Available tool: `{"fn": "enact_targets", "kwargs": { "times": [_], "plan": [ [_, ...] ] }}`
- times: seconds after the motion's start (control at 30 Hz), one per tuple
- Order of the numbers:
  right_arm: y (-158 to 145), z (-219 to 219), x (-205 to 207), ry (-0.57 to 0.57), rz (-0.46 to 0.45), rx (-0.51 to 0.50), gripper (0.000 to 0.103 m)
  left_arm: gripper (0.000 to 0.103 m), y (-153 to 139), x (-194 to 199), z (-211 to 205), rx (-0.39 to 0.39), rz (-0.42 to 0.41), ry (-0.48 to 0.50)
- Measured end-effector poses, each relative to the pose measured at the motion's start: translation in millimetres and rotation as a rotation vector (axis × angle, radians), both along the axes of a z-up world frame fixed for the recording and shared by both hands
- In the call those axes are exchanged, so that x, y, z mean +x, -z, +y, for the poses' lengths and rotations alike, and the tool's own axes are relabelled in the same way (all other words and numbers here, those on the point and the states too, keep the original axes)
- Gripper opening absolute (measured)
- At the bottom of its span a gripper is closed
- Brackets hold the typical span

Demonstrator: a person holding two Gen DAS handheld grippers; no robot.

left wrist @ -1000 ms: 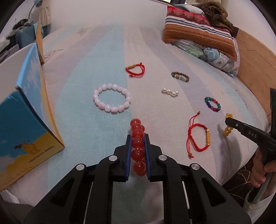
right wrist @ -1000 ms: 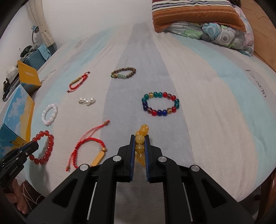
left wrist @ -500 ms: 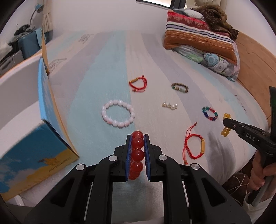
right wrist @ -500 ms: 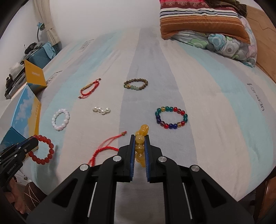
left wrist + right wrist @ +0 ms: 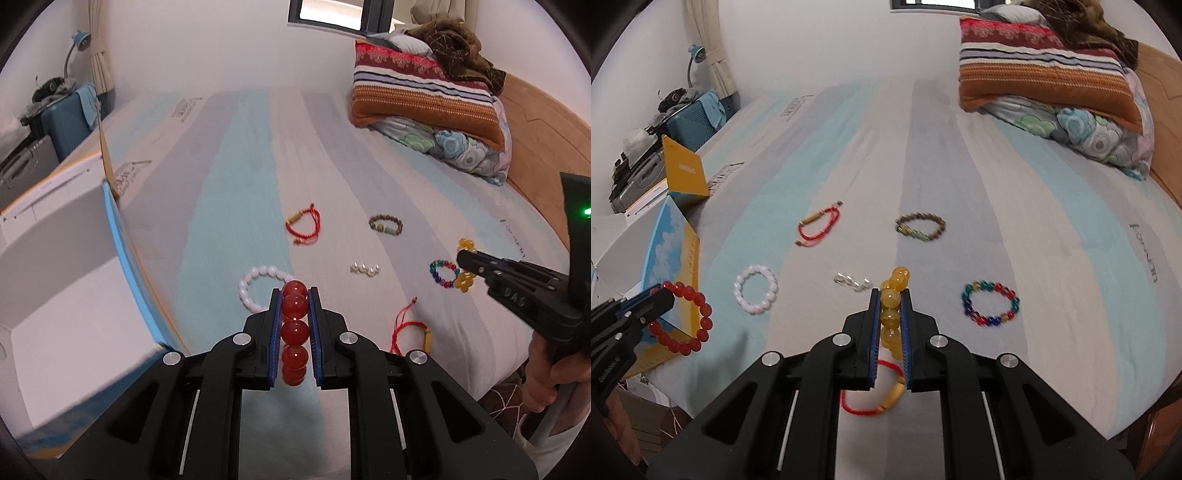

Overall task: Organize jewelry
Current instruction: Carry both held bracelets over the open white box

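Nearest, the left hand-held gripper (image 5: 294, 314) is clamped on the red glass-bead bracelet (image 5: 294, 328); the right hand-held gripper (image 5: 891, 325) is clamped on the yellow amber-bead bracelet (image 5: 892, 306). Both bracelets have risen clear of the striped bed (image 5: 960, 166) within the last second. Farther out, five pieces remain lying there. At left, the open blue-and-yellow cardboard box (image 5: 55, 295) is the likely destination.

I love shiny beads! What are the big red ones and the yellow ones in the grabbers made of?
The red bead bracelet looks like polished stone or glass: smooth, glossy, slightly see-through round beads. The yellow bead bracelet looks like amber-coloured stone or resin, cloudy with a waxy shine. Looks alone cannot settle which. The left gripper and the right gripper look like matte black plastic.
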State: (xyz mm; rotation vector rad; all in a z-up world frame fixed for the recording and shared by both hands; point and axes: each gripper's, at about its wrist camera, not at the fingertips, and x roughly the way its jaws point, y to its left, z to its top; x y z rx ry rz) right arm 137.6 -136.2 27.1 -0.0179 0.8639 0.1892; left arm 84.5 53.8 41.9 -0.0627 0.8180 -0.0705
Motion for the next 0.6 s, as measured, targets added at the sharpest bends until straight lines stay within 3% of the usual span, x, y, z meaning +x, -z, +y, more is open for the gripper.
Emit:
{"fn": "enact_targets", "kwargs": {
  "times": [0.27, 0.6],
  "plan": [
    [-29, 53, 14, -0.066, -0.022, -0.007, 0.009, 0.013, -35, 4, 27, 0.006, -0.043, -0.032],
    [-57, 142, 14, -0.192, -0.066, -0.012, 0.009, 0.013, -61, -7, 88, 0.041, -0.071, -0.15]
  ]
}}
